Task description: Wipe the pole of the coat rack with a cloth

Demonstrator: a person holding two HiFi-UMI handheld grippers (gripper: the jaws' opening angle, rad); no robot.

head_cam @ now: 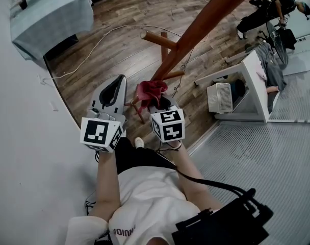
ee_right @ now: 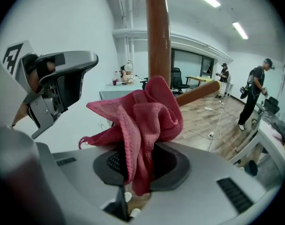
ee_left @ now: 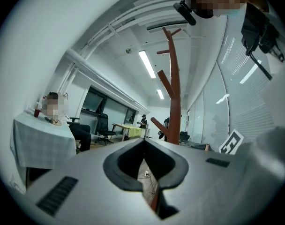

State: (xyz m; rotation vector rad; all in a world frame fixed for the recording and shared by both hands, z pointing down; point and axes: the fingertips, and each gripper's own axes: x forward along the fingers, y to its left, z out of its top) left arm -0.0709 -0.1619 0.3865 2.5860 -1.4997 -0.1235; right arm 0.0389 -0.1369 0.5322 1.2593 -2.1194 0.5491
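Observation:
The brown coat rack pole (head_cam: 206,22) slants from the top right down to its base just beyond both grippers. My right gripper (head_cam: 155,101) is shut on a bunched red cloth (head_cam: 151,92), held right by the lower pole. In the right gripper view the cloth (ee_right: 142,118) spills out of that gripper (ee_right: 138,161) and the pole (ee_right: 157,36) rises directly behind it; whether they touch is unclear. My left gripper (head_cam: 120,79) hangs left of the cloth, shut and holding nothing. From the left gripper (ee_left: 143,142) view the pole (ee_left: 174,93) stands a little to the right.
Short pegs (head_cam: 157,39) stick out of the lower pole. A white cable (head_cam: 111,32) runs over the wood floor. A cloth-covered table (head_cam: 48,14) stands far left, a white cabinet (head_cam: 257,86) and a slatted box (head_cam: 220,97) at right. The white wall (head_cam: 27,137) is close on my left.

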